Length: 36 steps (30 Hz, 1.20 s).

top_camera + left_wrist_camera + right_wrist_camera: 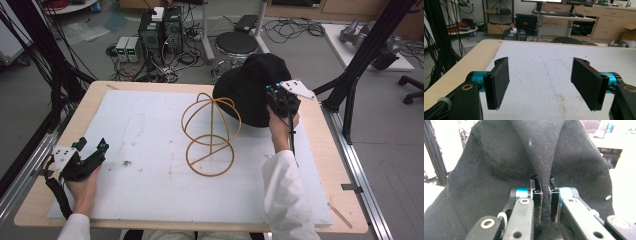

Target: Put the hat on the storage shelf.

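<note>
Black hat (252, 90) hangs lifted at two o'clock over the tabletop (100, 100), a fold of its cloth pinched tight in the right gripper (545, 197). To seat it well, carry it level toward the wire stand (210, 132) at centre, crown over the dome, then lower. Left gripper (540, 82), at eight o'clock, rests with its jaws wide apart, empty.

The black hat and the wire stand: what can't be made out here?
- High view: the hat covers the table behind it, and the right gripper covers the fold it pinches.
- Right gripper view: the hat's outline is cut off by the edges, so its full shape stays unclear.
- High view: the stand is too thin to show its joints.
- Left gripper view: the open left gripper faces bare table.
</note>
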Tool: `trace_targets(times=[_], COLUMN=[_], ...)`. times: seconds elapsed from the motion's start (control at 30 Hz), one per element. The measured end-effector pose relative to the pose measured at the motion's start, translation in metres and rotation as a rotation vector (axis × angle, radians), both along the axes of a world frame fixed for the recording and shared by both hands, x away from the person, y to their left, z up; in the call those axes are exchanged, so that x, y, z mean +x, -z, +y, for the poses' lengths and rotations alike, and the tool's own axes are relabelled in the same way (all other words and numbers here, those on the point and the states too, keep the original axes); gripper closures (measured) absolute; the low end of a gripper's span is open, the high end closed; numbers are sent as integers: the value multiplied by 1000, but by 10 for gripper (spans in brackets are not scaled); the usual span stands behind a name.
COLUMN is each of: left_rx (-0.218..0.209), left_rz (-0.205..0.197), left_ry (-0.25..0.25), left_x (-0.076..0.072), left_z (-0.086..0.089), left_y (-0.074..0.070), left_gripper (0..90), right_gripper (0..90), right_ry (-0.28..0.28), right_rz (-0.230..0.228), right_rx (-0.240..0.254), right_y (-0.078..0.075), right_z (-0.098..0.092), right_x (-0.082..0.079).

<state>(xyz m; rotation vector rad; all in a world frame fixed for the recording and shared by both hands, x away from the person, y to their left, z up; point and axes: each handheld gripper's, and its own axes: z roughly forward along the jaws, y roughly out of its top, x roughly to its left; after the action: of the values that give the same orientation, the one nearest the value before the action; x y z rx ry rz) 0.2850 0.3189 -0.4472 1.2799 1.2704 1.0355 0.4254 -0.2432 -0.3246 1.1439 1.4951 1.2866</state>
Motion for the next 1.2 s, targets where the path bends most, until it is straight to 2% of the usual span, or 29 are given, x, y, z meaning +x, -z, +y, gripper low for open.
trace_targets(times=[0.23, 0.33, 0.53, 0.73, 0.93, 1.2], left_rx=[8, 29, 28, 26, 25, 20], left_rz=[-6, -12, -17, -16, -14, -15], left_ry=[-1, 5, 9, 9, 13, 16], left_x=[0, 0, 0, 0, 1, 1], left_z=[-1, -2, -4, -4, -5, -5], left_y=[0, -2, -2, -2, -2, -2], left_gripper=[312, 312, 312, 312, 312, 312], right_gripper=[870, 869, 869, 869, 868, 868], right_ry=[-14, -11, 8, 4, -26, -77], right_rz=[-64, -93, -151, -195, -228, -244], right_rx=[-13, -10, -20, -3, 27, 79], right_y=[-29, -37, -53, -70, -84, -96], right_z=[-2, -1, 1, -1, 0, 4], right_x=[-10, -14, -21, -29, -40, -51])
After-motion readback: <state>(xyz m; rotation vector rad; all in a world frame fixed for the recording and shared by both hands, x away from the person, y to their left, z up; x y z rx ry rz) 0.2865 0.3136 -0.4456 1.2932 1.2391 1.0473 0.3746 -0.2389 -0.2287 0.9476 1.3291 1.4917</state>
